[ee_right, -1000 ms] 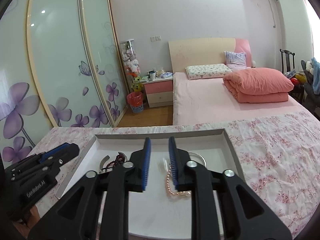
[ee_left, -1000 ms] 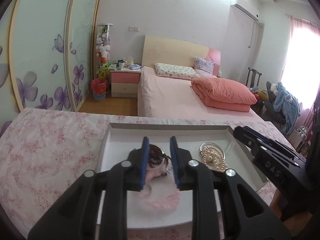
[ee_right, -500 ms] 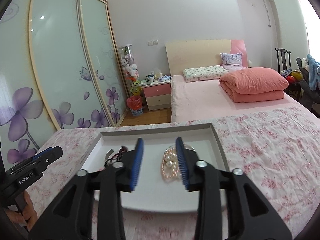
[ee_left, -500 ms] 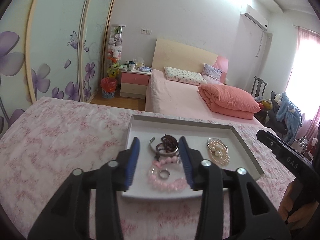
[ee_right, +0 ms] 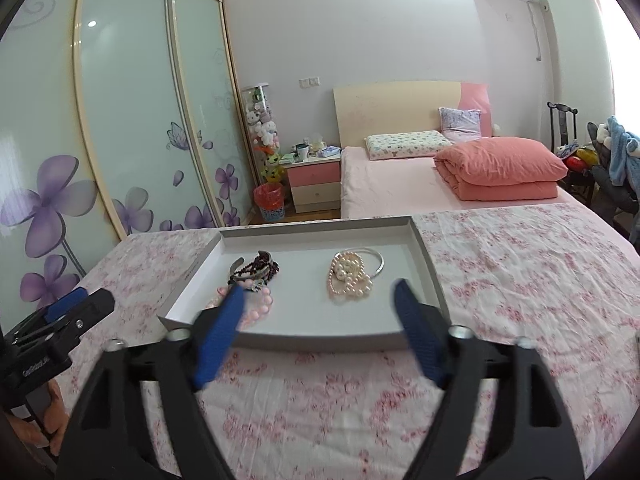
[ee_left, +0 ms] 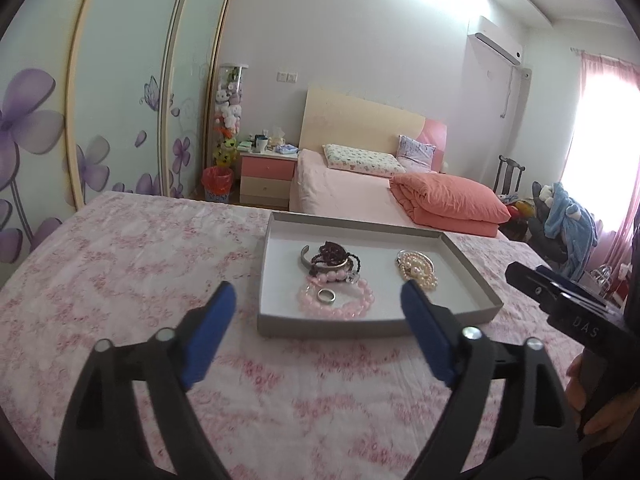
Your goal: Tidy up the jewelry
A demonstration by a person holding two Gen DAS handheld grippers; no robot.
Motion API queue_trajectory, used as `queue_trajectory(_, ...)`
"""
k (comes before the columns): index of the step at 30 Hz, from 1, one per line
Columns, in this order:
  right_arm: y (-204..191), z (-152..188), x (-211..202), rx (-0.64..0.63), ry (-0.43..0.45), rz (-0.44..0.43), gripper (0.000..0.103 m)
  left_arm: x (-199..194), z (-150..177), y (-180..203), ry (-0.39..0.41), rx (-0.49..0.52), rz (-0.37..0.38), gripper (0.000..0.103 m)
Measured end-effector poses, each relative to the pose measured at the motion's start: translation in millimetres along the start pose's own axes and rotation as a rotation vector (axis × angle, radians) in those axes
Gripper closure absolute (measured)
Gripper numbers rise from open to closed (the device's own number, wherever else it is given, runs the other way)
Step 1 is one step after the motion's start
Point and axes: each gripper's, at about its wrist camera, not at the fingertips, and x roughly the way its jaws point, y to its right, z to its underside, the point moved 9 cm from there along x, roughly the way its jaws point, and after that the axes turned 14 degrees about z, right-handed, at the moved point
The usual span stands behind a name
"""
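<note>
Left tool (ee_left: 316, 304) and right tool (ee_right: 318, 300) both spreading wide, gripping nothing, short of the tray (ee_left: 332, 326) at the surface's far edge.

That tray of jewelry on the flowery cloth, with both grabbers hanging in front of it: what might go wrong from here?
The dark bead bracelet lies tangled over the metal bangle, so lifting one may drag the other. The ring sits inside the pink bead bracelet; it is small and could slip from wide pads. Both the left gripper and right gripper are opening, empty.

A home bedroom: made bed (ee_right: 420, 184), nightstand (ee_right: 314, 184), floral sliding wardrobe (ee_right: 132, 128).
</note>
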Motion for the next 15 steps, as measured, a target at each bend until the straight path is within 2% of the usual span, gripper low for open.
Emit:
queue_trajectory(3, 5.7, 4.3, -11.6, -0.004, 0.02, 0.02, 0.013, -15.3, 2.2, 3.6, 0.027, 0.01, -0.008, 0.009)
queue_trajectory(5, 10.2, 7.1, -19.1, 0.002, 0.026, 0.029, 0.002, -24.0, 3.8, 5.3, 0.04, 0.017, -0.013, 0.004)
queue_trajectory(15, 24.5, 25.0, -51.1, 0.021, 0.063, 0.069, 0.002, -48.3, 17.5, 17.0, 0.056, 0.065, -0.035, 0.004)
